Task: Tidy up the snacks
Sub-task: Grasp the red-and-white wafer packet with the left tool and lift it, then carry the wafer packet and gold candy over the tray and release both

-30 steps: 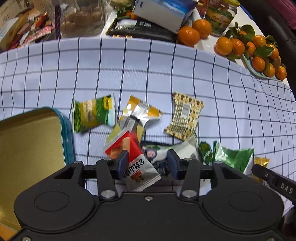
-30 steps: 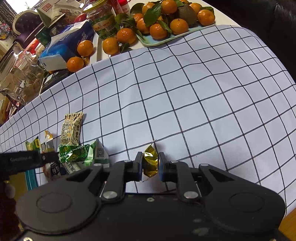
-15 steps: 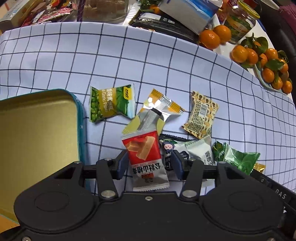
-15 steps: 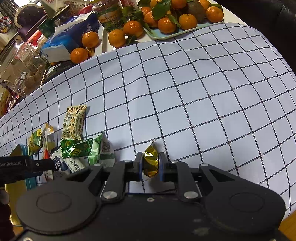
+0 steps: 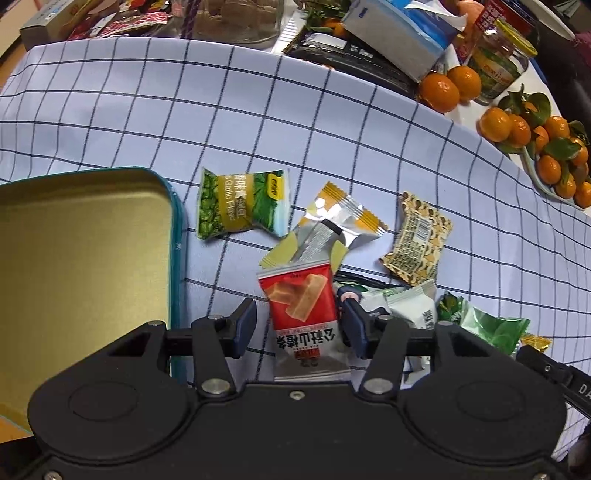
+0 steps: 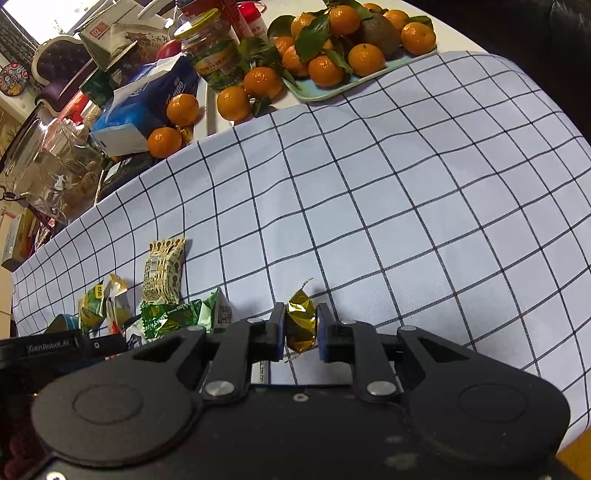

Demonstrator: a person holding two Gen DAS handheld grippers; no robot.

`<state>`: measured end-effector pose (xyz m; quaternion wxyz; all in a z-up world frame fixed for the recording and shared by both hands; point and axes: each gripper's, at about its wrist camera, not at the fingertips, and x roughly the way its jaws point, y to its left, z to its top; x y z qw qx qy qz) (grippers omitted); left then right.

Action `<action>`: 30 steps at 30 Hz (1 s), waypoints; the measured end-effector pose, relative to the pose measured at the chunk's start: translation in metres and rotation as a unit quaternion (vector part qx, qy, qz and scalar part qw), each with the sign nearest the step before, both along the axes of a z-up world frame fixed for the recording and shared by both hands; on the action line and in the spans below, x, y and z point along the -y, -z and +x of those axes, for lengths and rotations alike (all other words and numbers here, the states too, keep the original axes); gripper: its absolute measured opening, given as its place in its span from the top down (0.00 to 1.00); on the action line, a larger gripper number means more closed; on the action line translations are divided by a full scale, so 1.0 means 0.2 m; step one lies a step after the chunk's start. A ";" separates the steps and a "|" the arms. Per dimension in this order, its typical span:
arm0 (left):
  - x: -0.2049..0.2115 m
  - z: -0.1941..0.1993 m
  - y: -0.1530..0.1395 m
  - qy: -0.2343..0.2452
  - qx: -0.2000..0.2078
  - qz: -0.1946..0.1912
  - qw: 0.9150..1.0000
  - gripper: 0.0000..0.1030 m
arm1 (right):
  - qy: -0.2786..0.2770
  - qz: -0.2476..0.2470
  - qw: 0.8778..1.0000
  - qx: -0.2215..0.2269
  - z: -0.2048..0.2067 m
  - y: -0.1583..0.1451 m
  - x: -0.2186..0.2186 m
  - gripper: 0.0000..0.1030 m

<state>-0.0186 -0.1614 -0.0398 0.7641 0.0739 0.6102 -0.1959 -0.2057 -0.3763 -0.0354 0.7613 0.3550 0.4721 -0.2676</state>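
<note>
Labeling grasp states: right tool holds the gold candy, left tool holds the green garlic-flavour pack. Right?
Half right. The right tool does hold the gold candy. In the left wrist view, the left tool straddles the red packet; the green pack lies on the cloth.

You can read "Garlic Flavor" on the green packet point(image 5: 242, 202), which lies just right of the open tin point(image 5: 176, 236). Further right of the tin, the red packet point(image 5: 303, 314) carries large Chinese characters, upside down to you. In the right wrist view, the black gripper body at the left edge point(image 6: 48, 347) shows "GenRobot.AI". The white box point(image 6: 100, 31) among the far clutter shows "02".
</note>
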 end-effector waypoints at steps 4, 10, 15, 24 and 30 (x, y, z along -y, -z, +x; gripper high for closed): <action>0.00 0.02 0.02 -0.001 -0.007 -0.001 1.000 0.43 | -0.005 0.002 1.000 -0.001 0.00 0.00 -0.01 0.82; 0.03 0.03 0.02 -0.003 -0.010 -0.005 1.000 0.43 | -0.001 0.008 1.000 -0.004 0.00 0.02 -0.01 0.82; 0.04 0.03 0.03 -0.008 -0.013 -0.008 1.000 0.43 | 0.007 0.028 1.000 0.002 -0.01 0.03 0.00 0.82; 0.00 0.08 0.06 -0.041 -0.052 -0.033 0.997 0.44 | 0.034 0.056 0.998 0.014 -0.05 0.04 0.04 0.82; -0.03 0.10 0.07 -0.048 -0.077 -0.061 0.994 0.55 | 0.032 0.058 0.998 0.008 -0.04 0.05 0.03 0.82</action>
